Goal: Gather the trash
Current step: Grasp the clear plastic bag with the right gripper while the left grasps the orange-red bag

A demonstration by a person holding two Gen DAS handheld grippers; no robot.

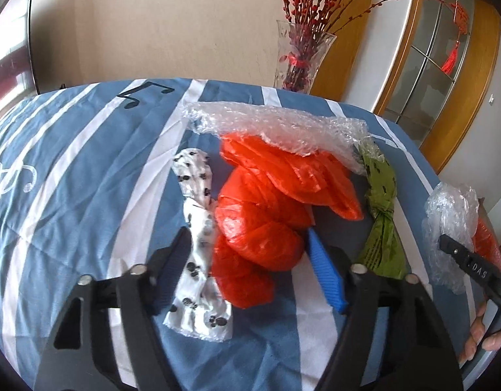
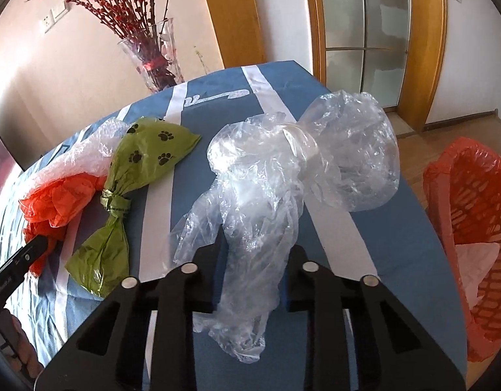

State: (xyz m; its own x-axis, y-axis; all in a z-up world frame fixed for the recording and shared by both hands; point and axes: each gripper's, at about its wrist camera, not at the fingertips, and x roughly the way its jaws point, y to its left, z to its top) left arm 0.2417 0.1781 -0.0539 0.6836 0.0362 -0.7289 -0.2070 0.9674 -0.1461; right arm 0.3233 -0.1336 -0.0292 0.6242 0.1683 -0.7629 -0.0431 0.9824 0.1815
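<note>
Trash is a spread of plastic bags on a table under a blue-and-white striped cloth [image 1: 71, 163]. Clear bag [image 2: 283, 169]: crumpled, see-through, knotted in the middle, puffed bulb at the far end, thin tail running toward me. It lies near the table's right edge. My right gripper [image 2: 255, 260] has its fingers set apart on either side of that tail, low over the cloth; whether the pads touch the plastic, I cannot tell.

Orange bag [image 1: 263, 215]: shiny, twisted into bulging lumps, mid-table. My left gripper [image 1: 247, 254] is spread wide around its near end, blue ribbed pad [image 1: 325, 277] just beside the orange plastic on the right side, not clamped. The near part of a white paw-print bag [image 1: 198, 238], knotted in the middle, also lies between these fingers, just left of the orange one.

Green paw-print bag [image 2: 133, 192]: tied in the middle, bow-tie shape, lying between the orange bag and the clear bag. Bubble wrap [image 1: 283, 127] drapes over the far end of the orange bag.

Off the table's right edge, lower down, sits an orange mesh basket [image 2: 478, 211] with an orange liner and something pale inside. Glass vase [image 1: 299, 55] with red-budded branches stands at the far edge of the table.
</note>
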